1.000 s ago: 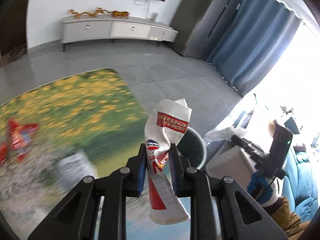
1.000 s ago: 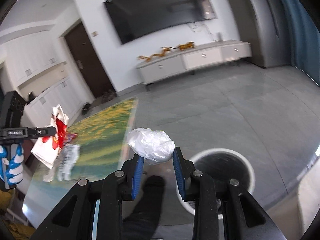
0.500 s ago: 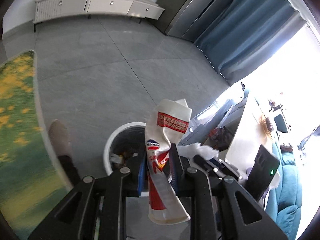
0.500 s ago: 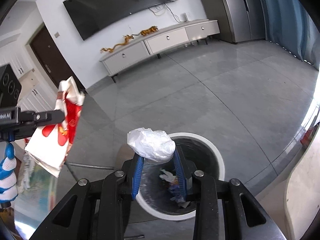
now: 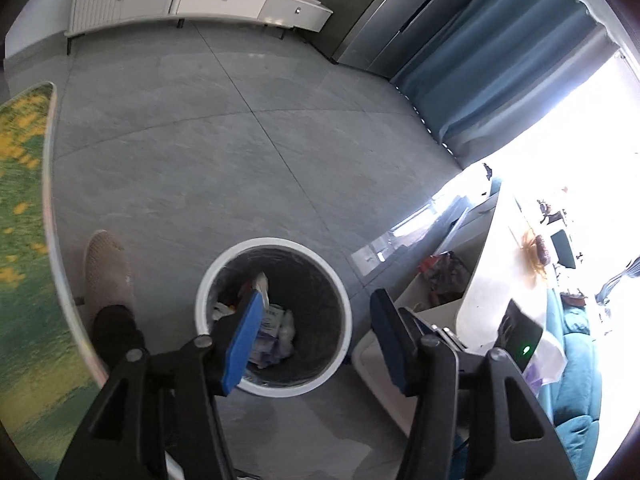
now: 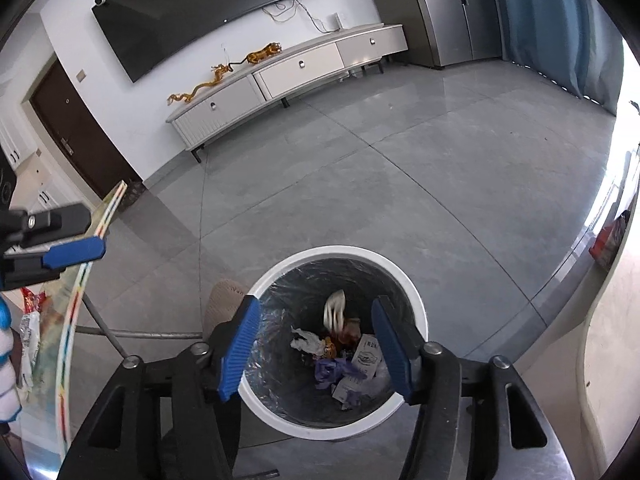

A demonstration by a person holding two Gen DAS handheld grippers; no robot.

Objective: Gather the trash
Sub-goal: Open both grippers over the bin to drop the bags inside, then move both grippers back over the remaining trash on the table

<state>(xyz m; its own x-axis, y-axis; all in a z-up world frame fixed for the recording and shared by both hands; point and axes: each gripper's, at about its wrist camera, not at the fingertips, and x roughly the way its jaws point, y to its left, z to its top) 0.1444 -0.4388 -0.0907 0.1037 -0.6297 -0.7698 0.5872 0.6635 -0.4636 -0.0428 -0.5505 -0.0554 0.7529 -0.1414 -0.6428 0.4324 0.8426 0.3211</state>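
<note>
A round white trash bin (image 5: 208, 280) with a dark liner stands on the grey tile floor, also in the right wrist view (image 6: 416, 300). Crumpled wrappers and paper (image 6: 344, 352) lie inside it. My left gripper (image 5: 314, 330) is open and empty, above the bin. My right gripper (image 6: 316, 344) is open and empty, directly over the bin's mouth. The left gripper's blue finger (image 6: 76, 250) shows at the left edge of the right wrist view.
A glass table with a flowered top (image 5: 24, 240) is at the left, with a wrapper (image 6: 30, 320) on it. A person's foot in a beige shoe (image 5: 106, 268) stands beside the bin. White furniture (image 5: 480, 288) and a teal sofa (image 5: 576, 344) are at the right.
Both grippers have opened over the bin. The red and white packet has left the left gripper and the white plastic wad has left the right one.
</note>
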